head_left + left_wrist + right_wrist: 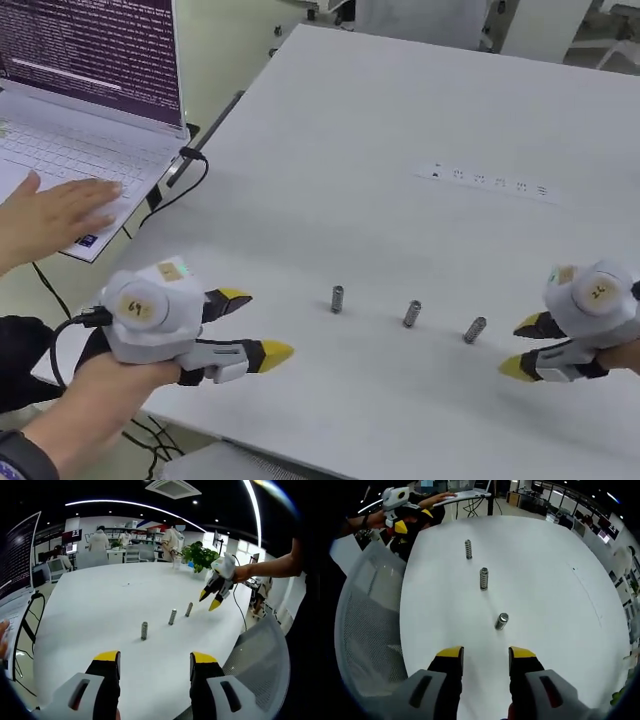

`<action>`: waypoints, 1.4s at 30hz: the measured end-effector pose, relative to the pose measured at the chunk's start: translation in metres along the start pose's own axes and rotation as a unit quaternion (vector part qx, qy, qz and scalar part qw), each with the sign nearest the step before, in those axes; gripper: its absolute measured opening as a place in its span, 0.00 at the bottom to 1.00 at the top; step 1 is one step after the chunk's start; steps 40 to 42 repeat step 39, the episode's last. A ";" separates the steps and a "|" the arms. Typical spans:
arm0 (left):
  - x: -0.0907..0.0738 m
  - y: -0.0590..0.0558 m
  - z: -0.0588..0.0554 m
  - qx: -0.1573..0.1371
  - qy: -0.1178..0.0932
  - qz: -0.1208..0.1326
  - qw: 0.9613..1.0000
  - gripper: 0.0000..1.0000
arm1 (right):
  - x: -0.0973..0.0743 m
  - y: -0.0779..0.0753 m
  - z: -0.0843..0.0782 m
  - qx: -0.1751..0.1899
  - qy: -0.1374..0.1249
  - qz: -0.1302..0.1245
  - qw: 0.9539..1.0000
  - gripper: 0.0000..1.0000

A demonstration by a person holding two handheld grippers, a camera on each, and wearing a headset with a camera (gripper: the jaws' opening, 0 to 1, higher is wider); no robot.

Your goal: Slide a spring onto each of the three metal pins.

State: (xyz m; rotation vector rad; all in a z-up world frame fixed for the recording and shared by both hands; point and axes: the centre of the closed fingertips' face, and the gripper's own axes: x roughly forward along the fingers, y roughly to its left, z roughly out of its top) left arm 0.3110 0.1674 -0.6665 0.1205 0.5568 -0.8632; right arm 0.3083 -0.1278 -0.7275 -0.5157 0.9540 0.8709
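Three upright metal pins, each wearing a coiled spring, stand in a row on the white table: left pin (337,299), middle pin (412,313), right pin (475,329). They also appear as near pin (144,630), middle pin (172,616), far pin (189,609) in the left gripper view, and near pin (501,621), middle pin (484,578), far pin (468,549) in the right gripper view. My left gripper (255,325) is open and empty, left of the row. My right gripper (522,346) is open and empty, right of the row.
A white power strip (486,182) lies farther back on the table. An open laptop (80,95) sits at the left edge with a person's hand (55,215) on it and a black cable (170,195) beside it. A mesh chair (367,615) stands near the table edge.
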 end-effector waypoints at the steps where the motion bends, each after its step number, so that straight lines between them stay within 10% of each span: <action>1: 0.000 0.000 0.001 0.000 0.000 0.000 1.000 0.51 | -0.002 0.002 0.002 0.008 -0.010 -0.003 1.000 0.36; 13: 0.003 -0.003 0.004 -0.002 -0.005 -0.002 1.000 0.53 | -0.033 0.039 0.005 0.143 -0.136 -0.023 0.980 0.48; 22: 0.000 -0.001 0.003 -0.010 -0.010 0.005 1.000 0.53 | -0.045 0.069 -0.014 0.170 -0.134 -0.027 0.976 0.62; 30: -0.006 -0.001 0.006 -0.018 -0.015 0.013 1.000 0.55 | -0.054 0.073 -0.020 0.225 -0.165 -0.041 0.959 0.69; 42: -0.007 -0.005 0.010 -0.020 -0.018 0.014 1.000 0.56 | -0.058 0.068 -0.018 0.239 -0.181 -0.052 0.952 0.72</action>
